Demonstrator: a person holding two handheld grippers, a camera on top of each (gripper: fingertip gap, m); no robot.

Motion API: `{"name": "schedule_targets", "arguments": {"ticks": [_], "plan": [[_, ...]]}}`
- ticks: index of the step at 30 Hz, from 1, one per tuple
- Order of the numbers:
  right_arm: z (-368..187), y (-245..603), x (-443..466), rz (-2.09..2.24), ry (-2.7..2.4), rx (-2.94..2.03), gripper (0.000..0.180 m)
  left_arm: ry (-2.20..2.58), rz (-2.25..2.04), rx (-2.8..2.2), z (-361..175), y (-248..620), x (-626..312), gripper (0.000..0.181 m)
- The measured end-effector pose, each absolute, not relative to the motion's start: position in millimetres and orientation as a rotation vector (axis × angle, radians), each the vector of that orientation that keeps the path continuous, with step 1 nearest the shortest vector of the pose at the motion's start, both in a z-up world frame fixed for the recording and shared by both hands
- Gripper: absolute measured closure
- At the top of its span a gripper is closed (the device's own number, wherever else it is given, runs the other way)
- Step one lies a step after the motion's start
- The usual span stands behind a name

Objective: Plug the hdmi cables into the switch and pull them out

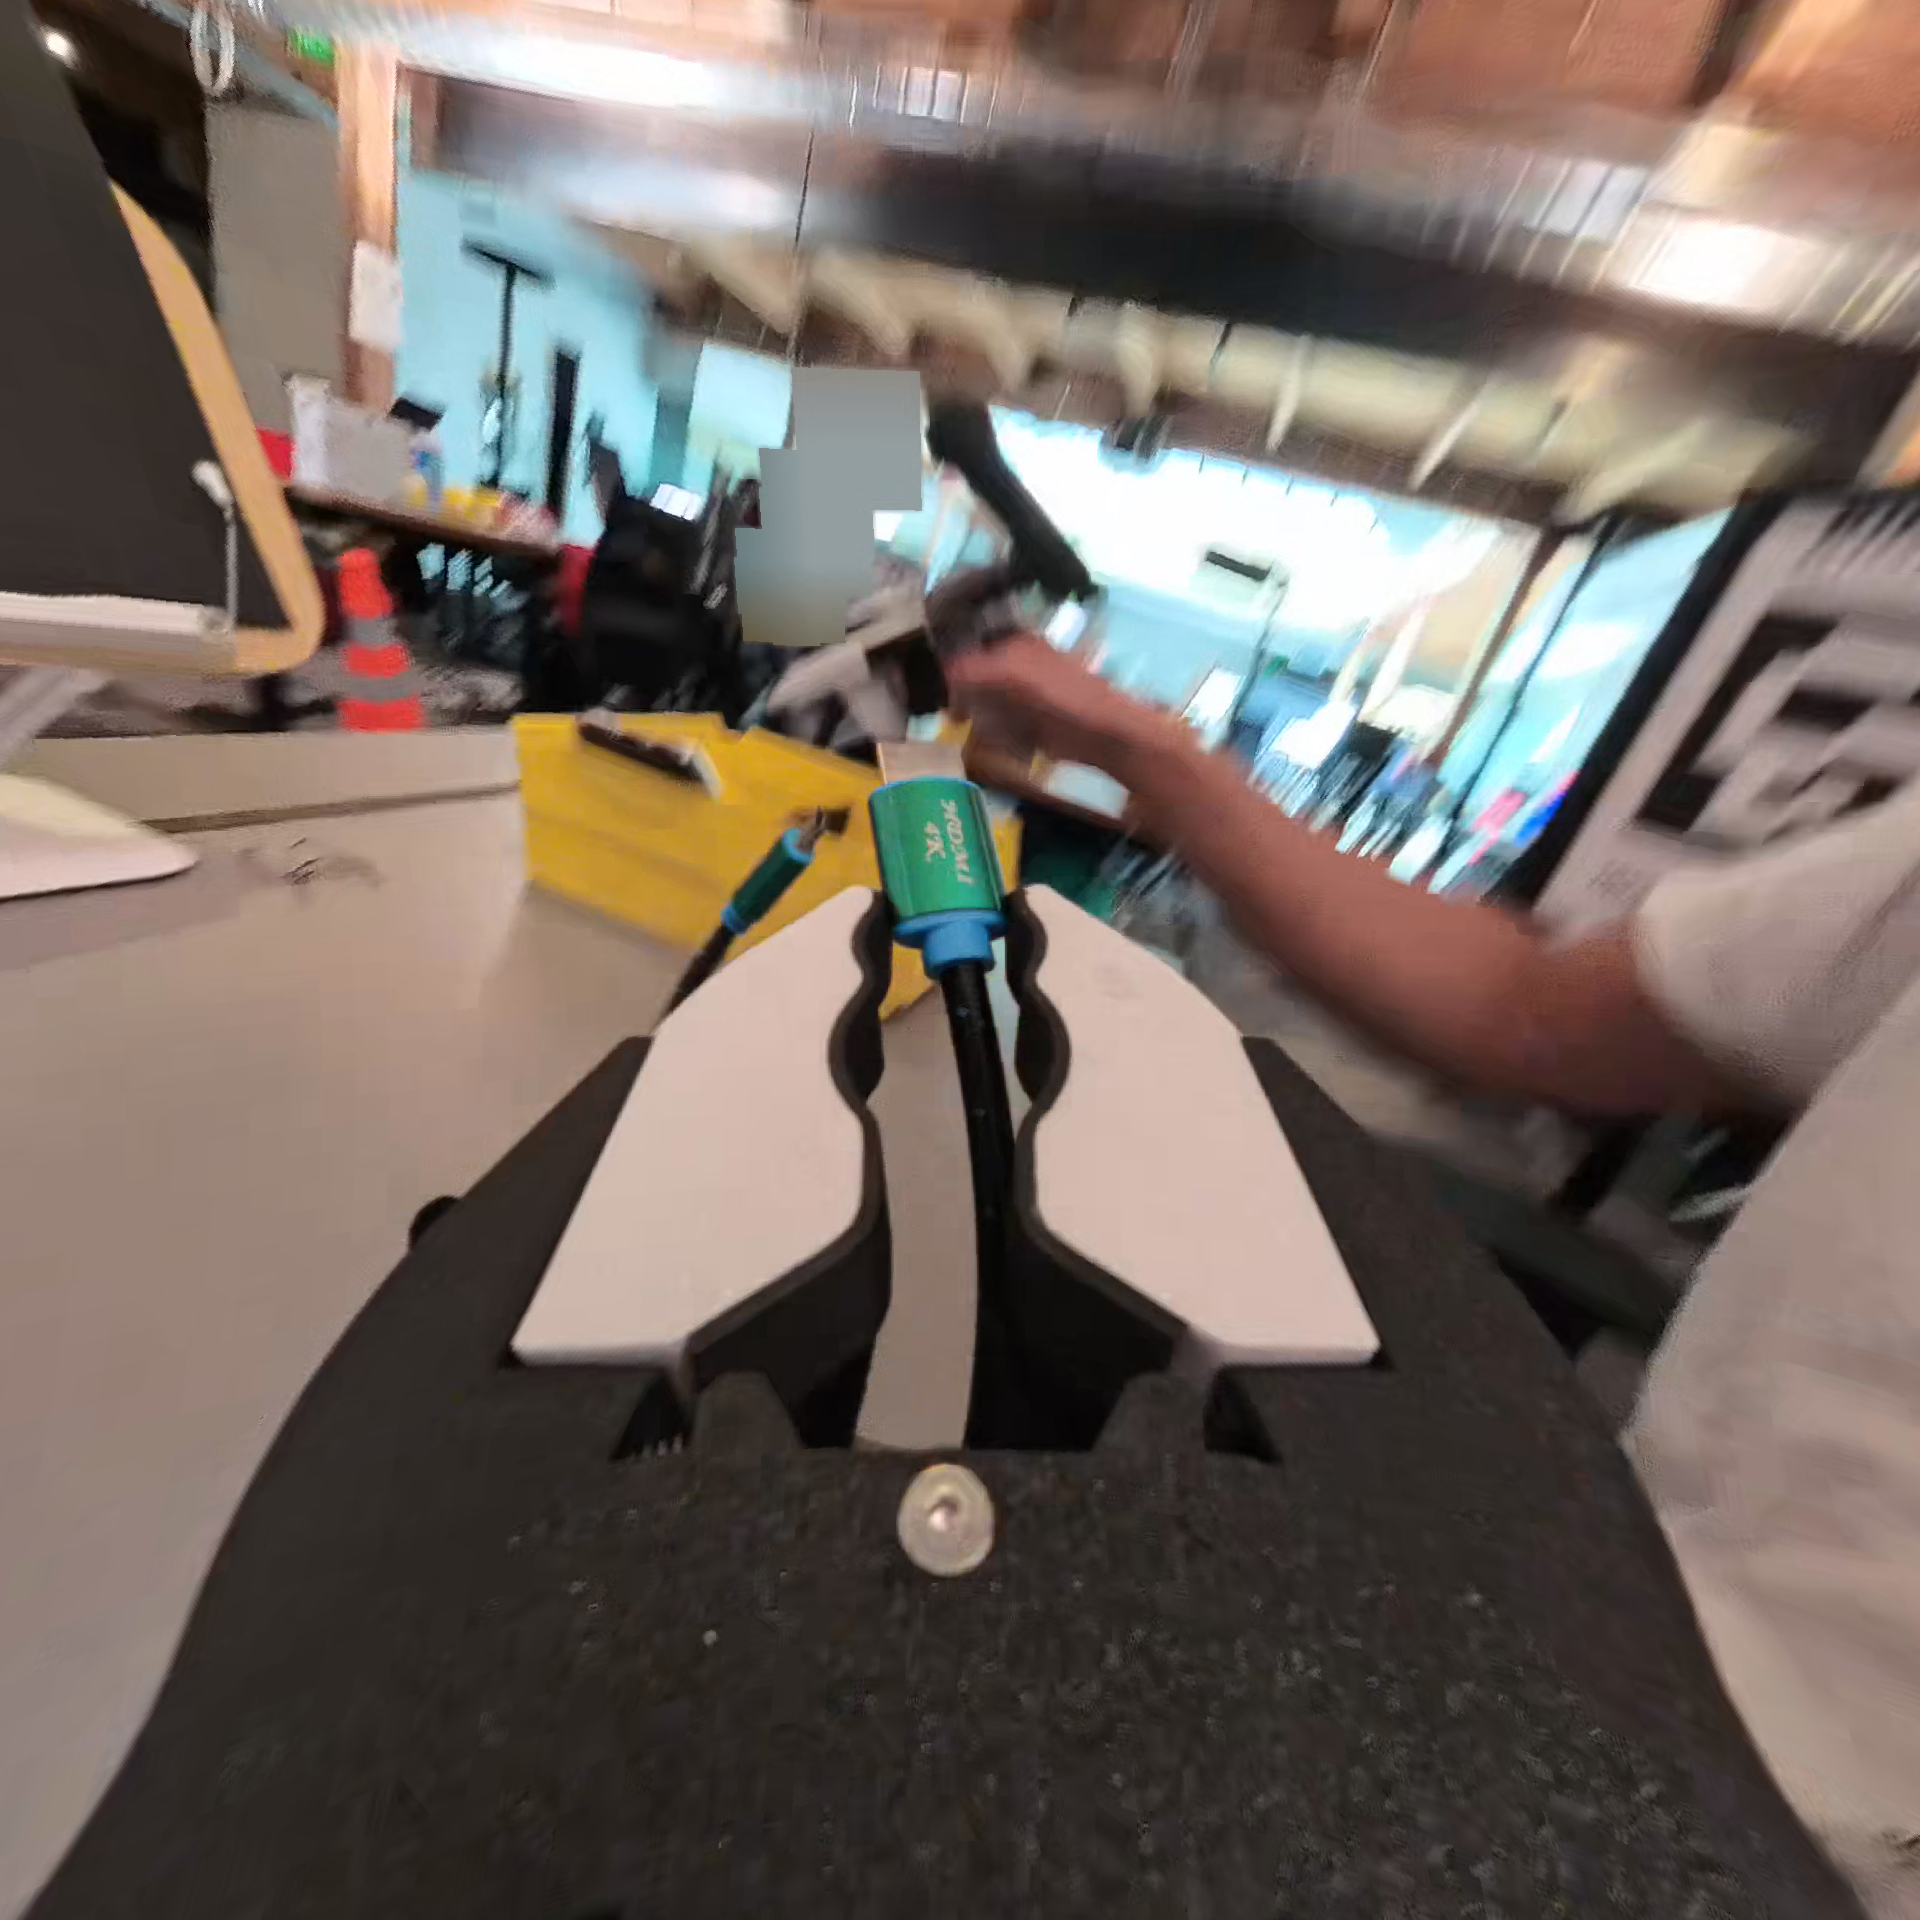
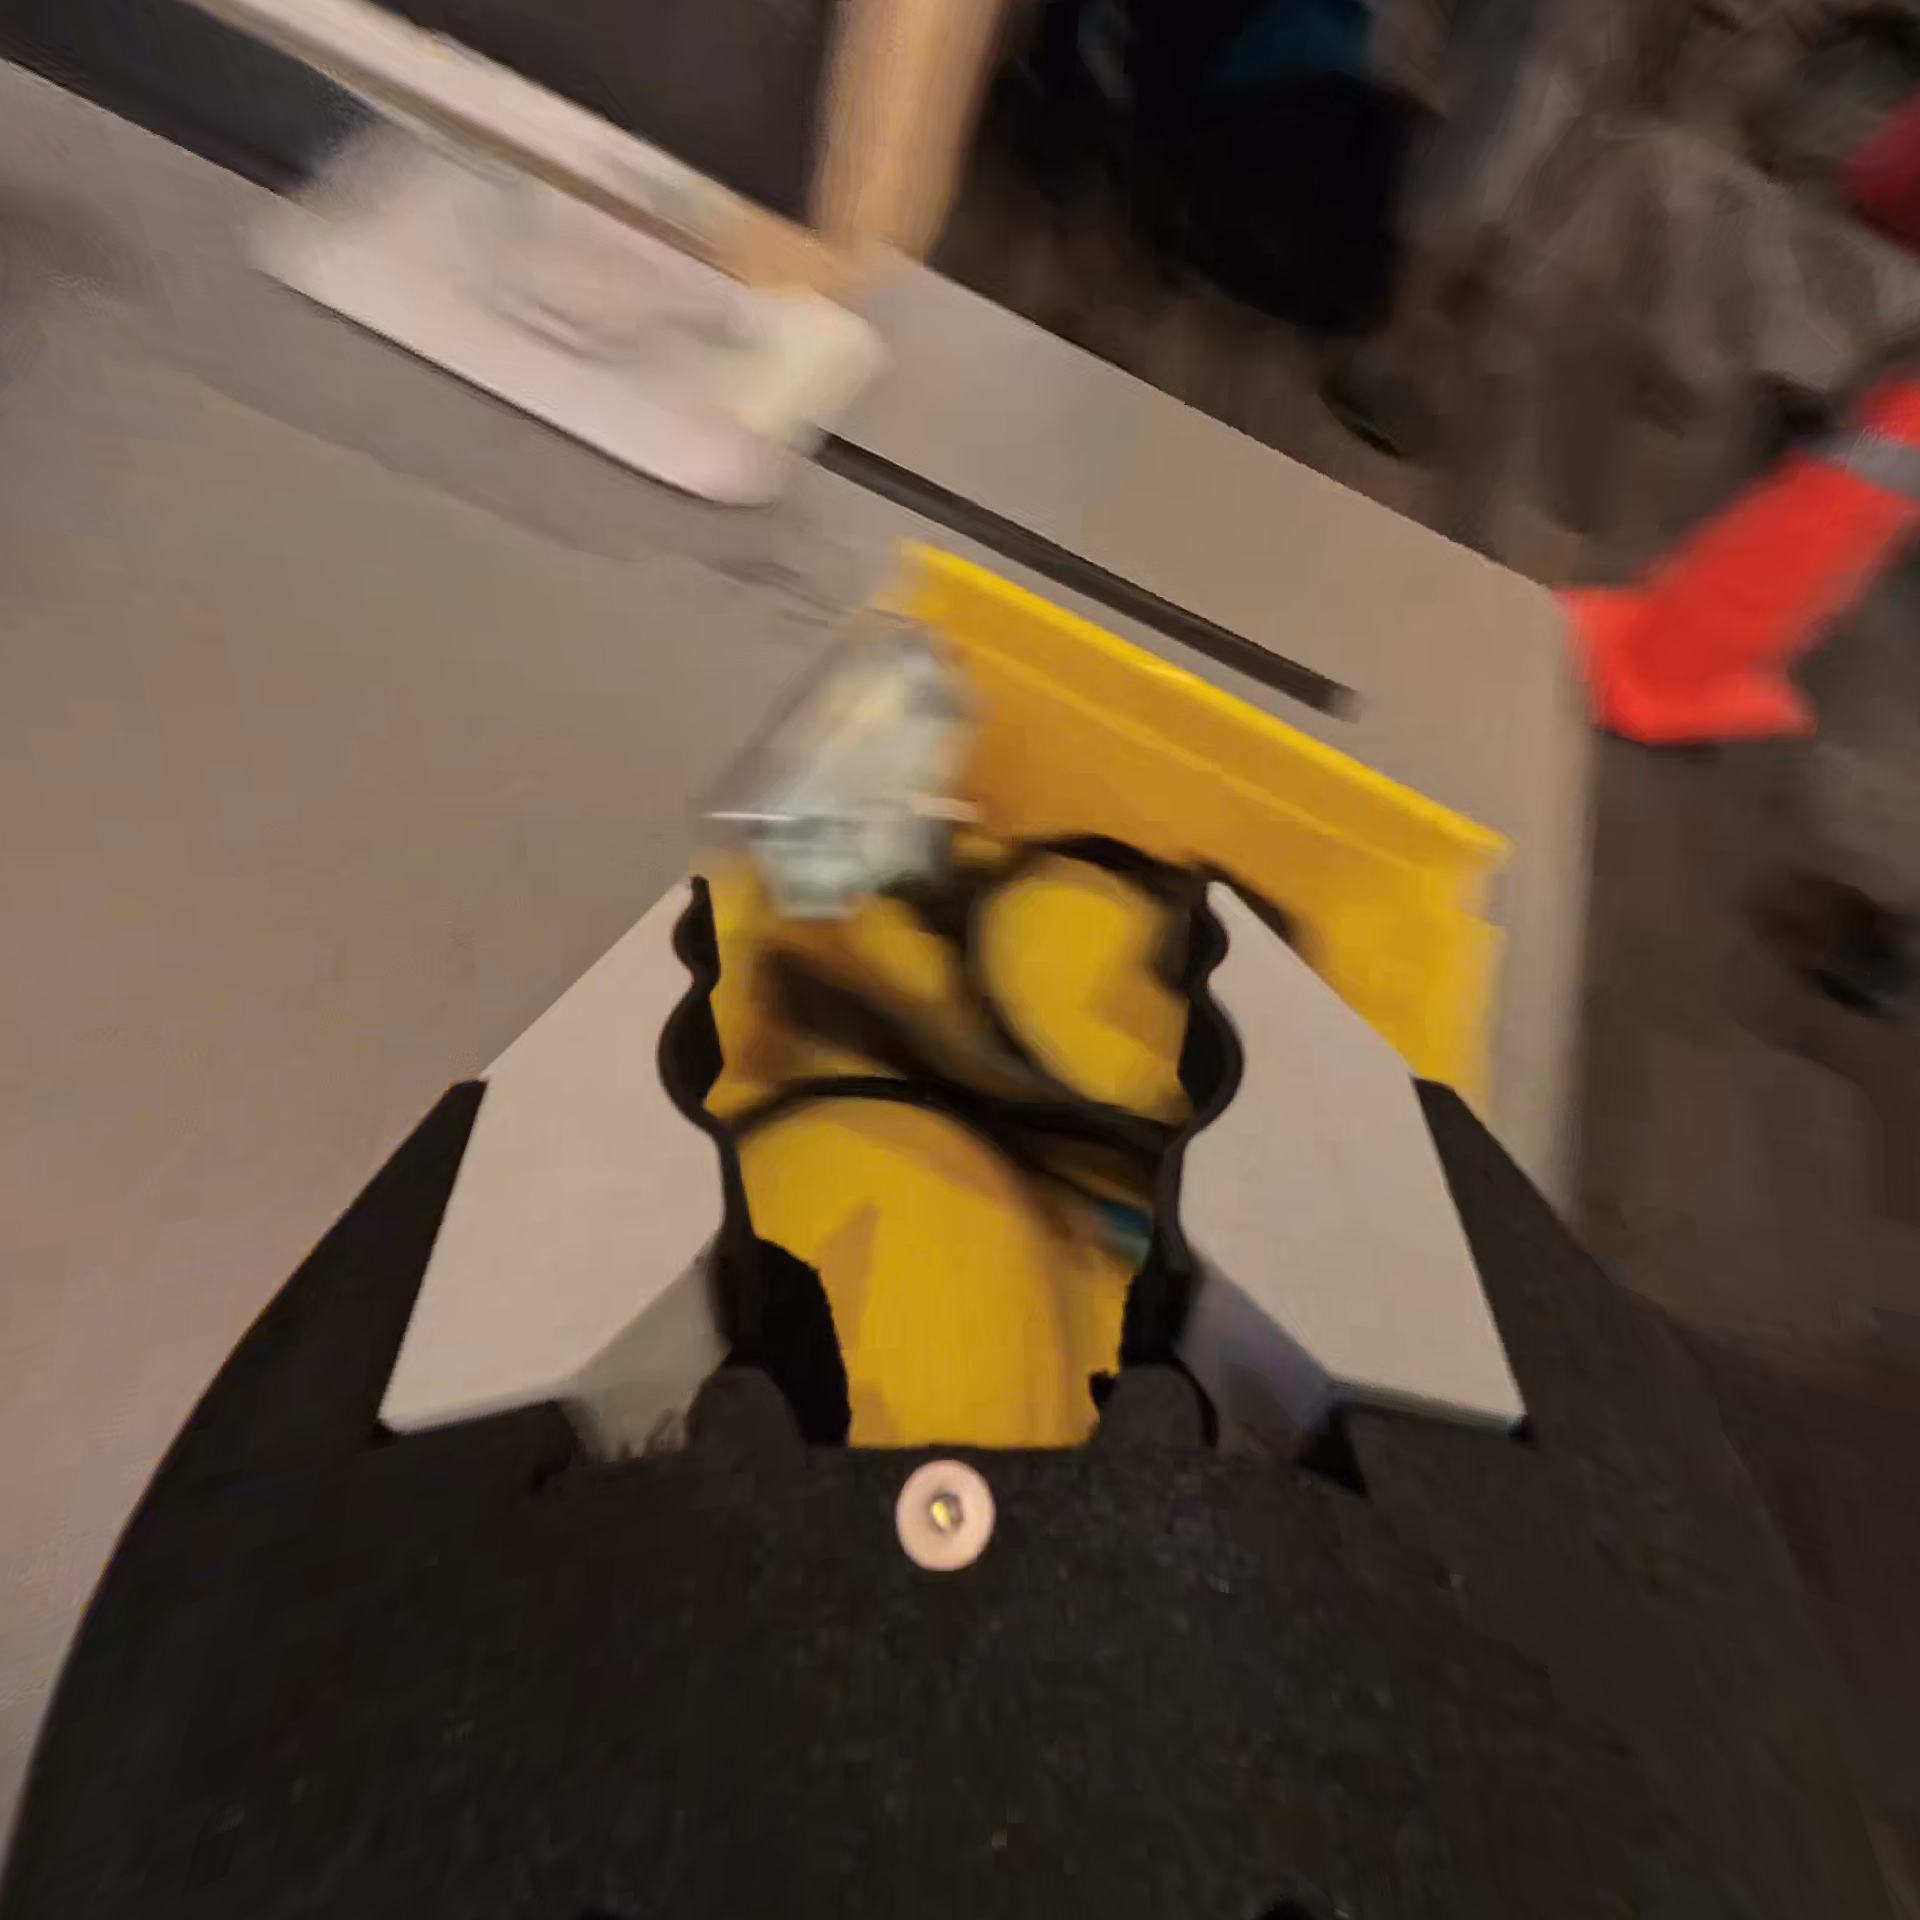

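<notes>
Yellow bin [image 1: 665, 831] blocks ahead — bare table [image 1: 260, 1091] leftward lies open

A grey table [image 1: 260, 1091] is carrying a yellow bin [image 1: 665, 831] and a white monitor base [image 1: 73, 842].

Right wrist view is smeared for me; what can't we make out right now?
- Right wrist view: motion blur hides what lies between the right gripper fingers, over the yellow box.
- Left wrist view: the left gripper holds the green HDMI plug; its metal tip is blurred.
- The switch cannot be identified in either view.
</notes>
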State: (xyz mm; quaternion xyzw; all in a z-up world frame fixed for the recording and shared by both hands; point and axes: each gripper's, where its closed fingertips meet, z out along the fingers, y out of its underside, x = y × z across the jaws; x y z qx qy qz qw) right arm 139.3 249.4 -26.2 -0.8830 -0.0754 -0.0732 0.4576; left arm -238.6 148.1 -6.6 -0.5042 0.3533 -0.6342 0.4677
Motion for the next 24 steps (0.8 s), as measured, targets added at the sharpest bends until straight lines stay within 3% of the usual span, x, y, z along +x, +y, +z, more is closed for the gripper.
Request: {"name": "schedule_targets", "arguments": {"ticks": [4,10,13,16,18,19,23,24], "plan": [[-32.7,155.9,-84.6,0.727,-0.58,-1.858,0.105,0.556,-1.87,-1.159,10.1,173.0,-266.1,0.16],[-93.3,96.7,-229.8,0.669,-0.88,-1.669,0.115,0.37,-2.026,-1.164,5.5,179.8,-262.8,0.16],[-124.4,100.5,-253.2,0.451,-1.052,-1.701,0.116,0.354,-2.055,-1.178,2.3,175.0,-255.6,0.16],[-142.6,104.1,-262.5,0.368,-1.15,-1.711,0.135,0.353,-2.062,-1.18,2.2,171.8,-252.8,0.16],[-152.2,103.4,-259.5,0.293,-1.221,-1.705,0.169,0.361,-2.036,-1.187,1.1,172.3,-253.1,0.16],[-153.3,104.2,-256.4,0.246,-1.236,-1.685,0.173,0.38,-2.013,-1.187,0.3,172.3,-253.7,0.16],[-146.9,101.8,-239.2,0.239,-1.267,-1.69,0.174,0.585,-1.908,-1.209,-4.4,164.9,-254.3,0.157],[-140.3,102.6,-233.2,0.261,-1.241,-1.689,0.174,0.63,-1.869,-1.231,-7.4,165.0,-255.6,0.149]]}}
